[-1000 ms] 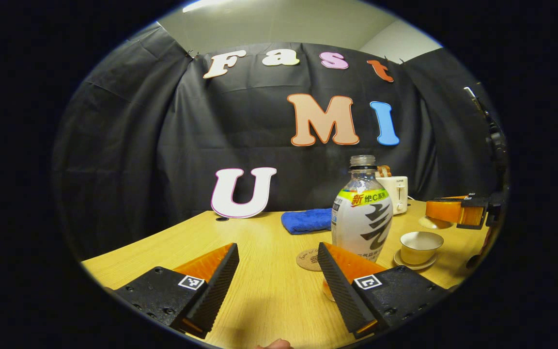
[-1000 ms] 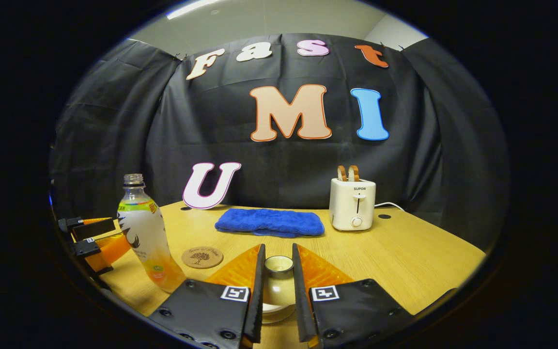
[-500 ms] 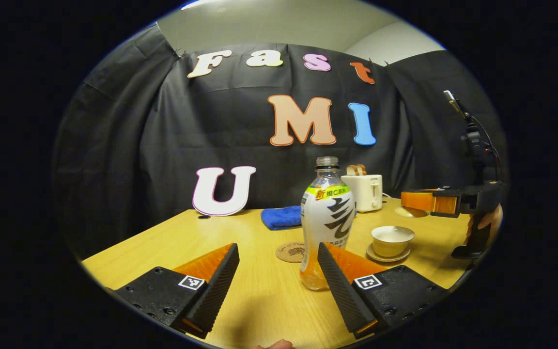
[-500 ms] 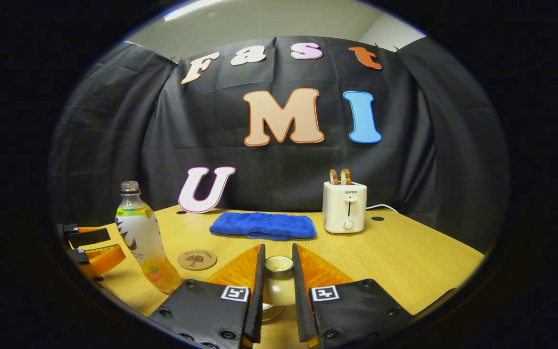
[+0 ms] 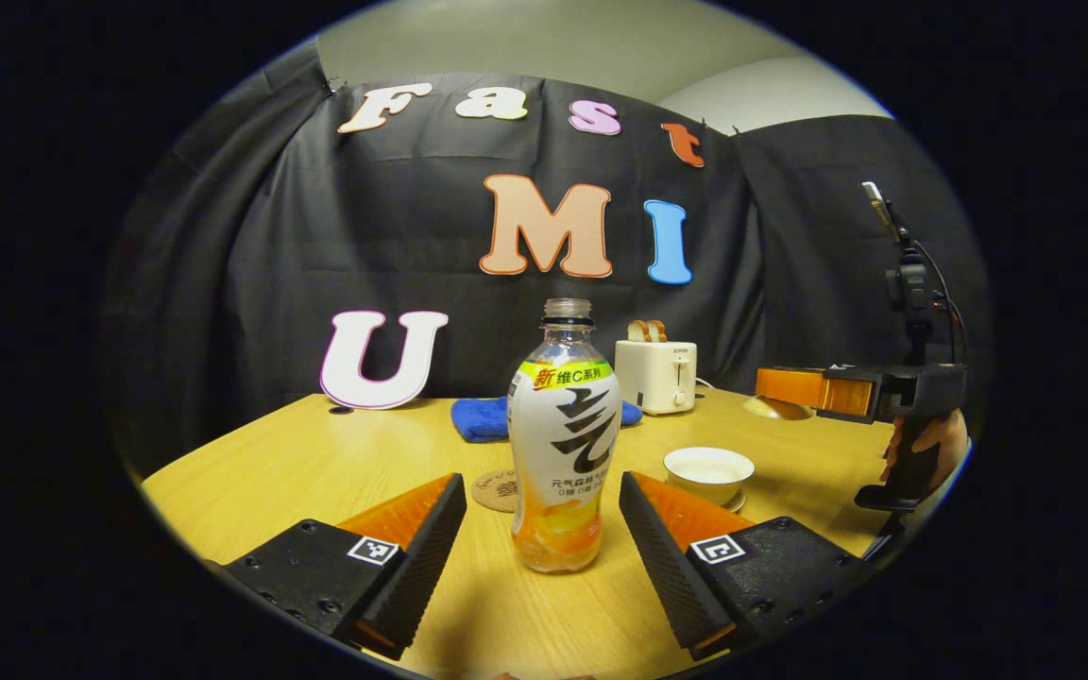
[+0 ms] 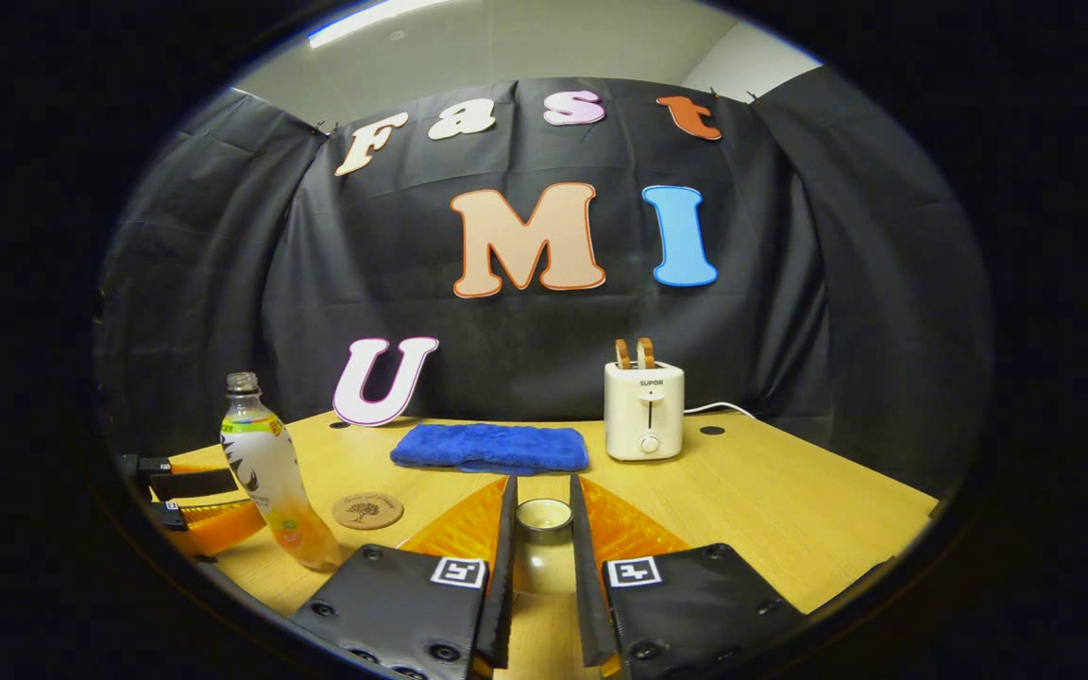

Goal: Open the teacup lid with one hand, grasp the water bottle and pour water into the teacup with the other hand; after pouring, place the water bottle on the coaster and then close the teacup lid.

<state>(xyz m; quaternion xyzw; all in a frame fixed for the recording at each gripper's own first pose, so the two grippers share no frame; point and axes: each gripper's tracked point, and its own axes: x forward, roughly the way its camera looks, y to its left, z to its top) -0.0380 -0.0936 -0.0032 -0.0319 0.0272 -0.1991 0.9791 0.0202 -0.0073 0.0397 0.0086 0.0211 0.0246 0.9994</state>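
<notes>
The water bottle (image 5: 563,444), capless with a white label and orange drink at its base, stands upright on the table. It is centred in front of my left gripper (image 5: 541,479), whose fingers stand open on either side without touching it. The open teacup (image 5: 709,469) sits on its saucer to the bottle's right. A round cork coaster (image 5: 495,491) lies behind the bottle. My right gripper (image 6: 542,486) is shut on the knob of the teacup lid (image 6: 543,515) and holds it in the air. Off at the left edge of the right gripper view are the bottle (image 6: 270,467), the coaster (image 6: 367,510) and the left gripper (image 6: 199,501).
A folded blue towel (image 6: 490,448) and a white toaster (image 6: 643,411) with two slices stand at the back of the wooden table (image 6: 790,501). In the left gripper view, a hand (image 5: 922,444) holds the right gripper (image 5: 794,387) above the table's right side.
The left gripper has swung toward the bottle, which now sits centred between its open fingers. The right gripper has carried the lid higher and away from the cup.
</notes>
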